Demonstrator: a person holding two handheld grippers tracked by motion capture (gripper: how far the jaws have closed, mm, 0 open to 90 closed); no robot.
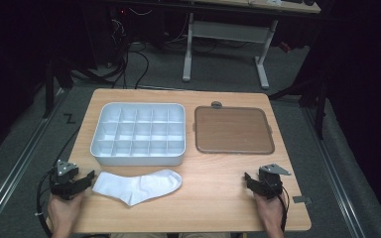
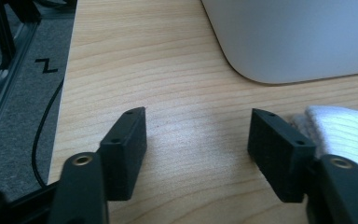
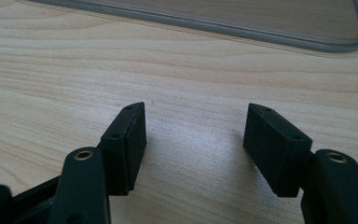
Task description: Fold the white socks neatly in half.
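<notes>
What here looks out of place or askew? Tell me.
Nothing is spilled or damaged. The white sock lies flat but slanted on the table, in front of the divided white organizer tray. The brown lid sits square beside the tray. Both grippers rest open, holding nothing.

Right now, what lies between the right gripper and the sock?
Only bare tabletop lies between the right gripper and the white sock, as the high view shows.

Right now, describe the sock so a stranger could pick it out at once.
Start at the wooden table and find the white divided box on its left half. Just in front of that box, toward the person, lies the sock, flat, beside the open left gripper. It is the only soft cloth thing there; the box and the brown lid are rigid.
</notes>
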